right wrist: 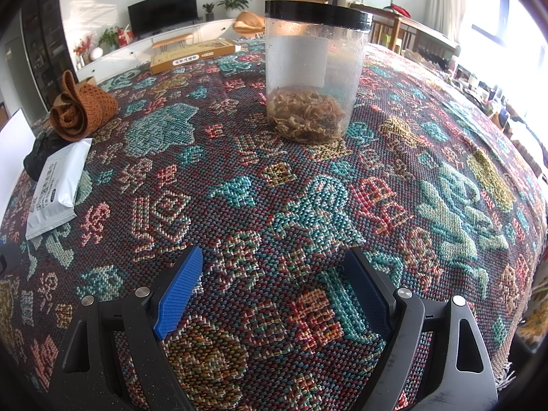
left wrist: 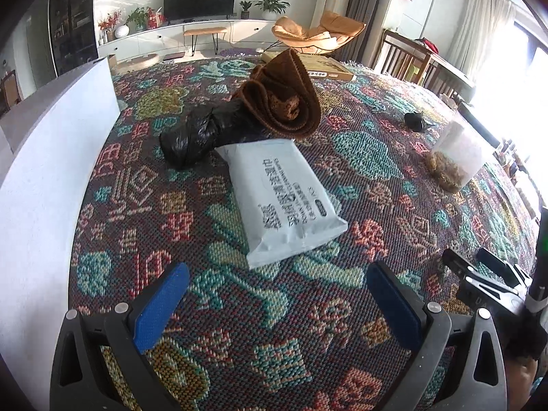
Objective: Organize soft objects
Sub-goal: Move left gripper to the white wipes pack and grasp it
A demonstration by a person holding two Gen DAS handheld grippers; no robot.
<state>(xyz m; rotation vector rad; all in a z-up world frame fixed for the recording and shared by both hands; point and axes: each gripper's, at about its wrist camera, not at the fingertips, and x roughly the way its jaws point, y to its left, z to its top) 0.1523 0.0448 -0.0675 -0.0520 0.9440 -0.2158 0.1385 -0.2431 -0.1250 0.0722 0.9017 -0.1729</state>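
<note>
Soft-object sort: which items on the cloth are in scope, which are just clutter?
In scope (soft):
wet wipes pack
black plastic bag bundle
brown knitted roll

Likely clutter:
lidded clear jar with dried contents
flat yellow box
small black item, unclear what it is

Both claws, left and right, are open and empty.

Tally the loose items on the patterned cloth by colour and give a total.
Black: 2, bag bundle, small lump
Brown: 1, knitted roll
White: 1, wipes pack
Clear: 1, jar
Tan: 1, flat box
Total: 6
</note>
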